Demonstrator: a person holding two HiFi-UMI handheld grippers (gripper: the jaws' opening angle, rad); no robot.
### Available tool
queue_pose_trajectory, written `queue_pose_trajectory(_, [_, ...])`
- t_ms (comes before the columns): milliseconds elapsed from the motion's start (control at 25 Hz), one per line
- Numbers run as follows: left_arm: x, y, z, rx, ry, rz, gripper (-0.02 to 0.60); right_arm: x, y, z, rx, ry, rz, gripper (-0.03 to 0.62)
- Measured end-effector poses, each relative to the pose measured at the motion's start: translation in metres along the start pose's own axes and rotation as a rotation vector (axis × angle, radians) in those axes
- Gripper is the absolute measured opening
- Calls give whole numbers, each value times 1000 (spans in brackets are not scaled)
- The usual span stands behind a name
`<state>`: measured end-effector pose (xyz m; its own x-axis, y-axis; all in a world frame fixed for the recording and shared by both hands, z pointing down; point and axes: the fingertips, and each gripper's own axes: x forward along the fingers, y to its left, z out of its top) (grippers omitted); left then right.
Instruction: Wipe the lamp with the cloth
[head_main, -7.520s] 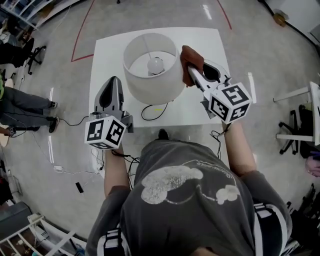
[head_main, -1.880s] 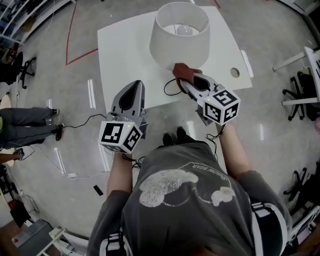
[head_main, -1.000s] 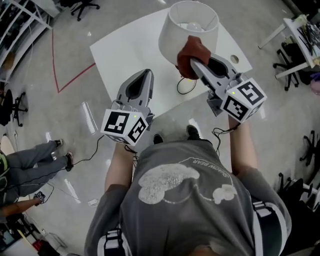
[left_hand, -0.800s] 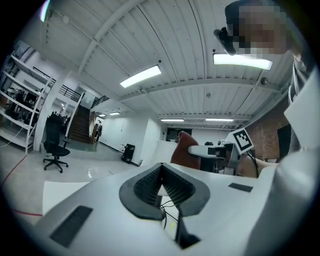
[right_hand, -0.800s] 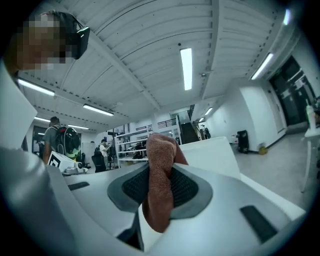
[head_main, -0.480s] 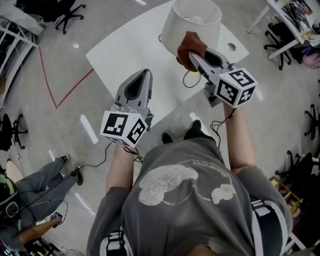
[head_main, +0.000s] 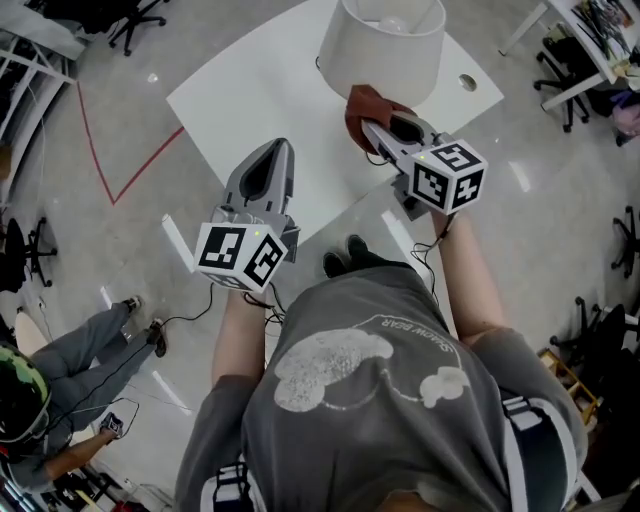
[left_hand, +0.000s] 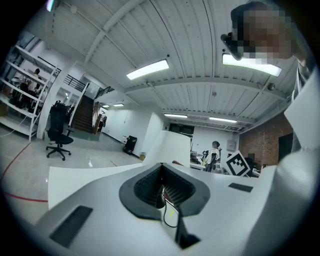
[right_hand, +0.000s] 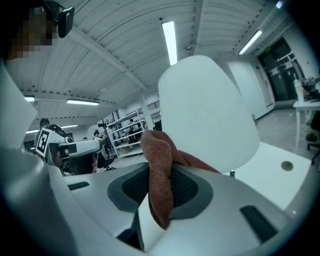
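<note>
Our right gripper (head_main: 370, 124) clenches the brown cloth (head_main: 360, 103) just beside the lamp (head_main: 385, 50) at top center. Our left gripper (head_main: 278, 150) is closed on nothing, over the white table (head_main: 240, 95).

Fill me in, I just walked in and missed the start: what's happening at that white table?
A person stands at the white table with tongs in each hand. The right tongs are shut on a brown cloth, held at the lower edge of the white lampshade and apparently touching it. The left tongs are shut and empty, hovering over the table's near part, clear of the lamp.
</note>
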<state>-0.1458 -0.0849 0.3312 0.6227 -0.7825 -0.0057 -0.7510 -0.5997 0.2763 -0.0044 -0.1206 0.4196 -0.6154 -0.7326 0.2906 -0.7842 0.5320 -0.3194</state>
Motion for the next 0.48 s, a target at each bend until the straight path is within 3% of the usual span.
queue_pose_trajectory(160, [3,7,-7,-2,33,33,8,14,12,-19,12,55,39,97])
queue_pose_trajectory(320, [17,7,-5,4,41,80,8,16,23,-17,30,44,116,97])
queue_pose_trajectory(480, [22,-6,-3,38,46,77,8,8,35,-8,2,18,157,97])
